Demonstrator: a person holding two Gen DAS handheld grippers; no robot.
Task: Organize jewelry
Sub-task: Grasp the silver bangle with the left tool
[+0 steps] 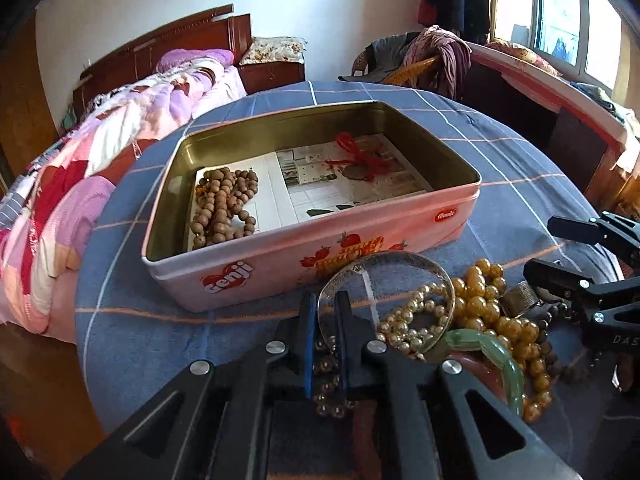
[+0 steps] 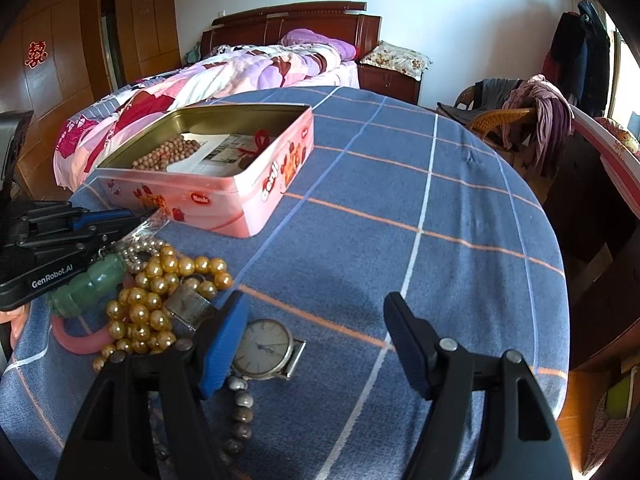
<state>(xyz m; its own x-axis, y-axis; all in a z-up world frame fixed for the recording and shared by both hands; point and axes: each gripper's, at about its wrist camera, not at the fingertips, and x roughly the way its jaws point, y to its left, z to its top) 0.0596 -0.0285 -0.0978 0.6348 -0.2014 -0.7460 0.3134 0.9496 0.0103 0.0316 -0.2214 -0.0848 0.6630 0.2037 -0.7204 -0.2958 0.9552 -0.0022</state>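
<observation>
A pink tin box [image 1: 280,256] stands open on the blue checked tablecloth; it holds brown wooden beads [image 1: 224,208] and a red cord piece [image 1: 356,156]. My left gripper [image 1: 325,312] is shut on the rim of a clear bangle [image 1: 400,258], held just above a jewelry pile: gold pearl necklace [image 1: 488,312], small pearl strand [image 1: 416,320], green bangle [image 1: 492,356]. In the right wrist view my right gripper [image 2: 316,320] is open above a silver watch [image 2: 264,348], beside the gold pearls [image 2: 160,300], green bangle [image 2: 88,284] and tin box [image 2: 248,204].
A pink bangle [image 2: 76,340] and a dark bead bracelet [image 2: 240,412] lie in the pile. The round table's edge [image 2: 560,280] curves at the right. A bed [image 2: 240,72] stands behind, a wicker chair [image 2: 500,120] with clothes at the right.
</observation>
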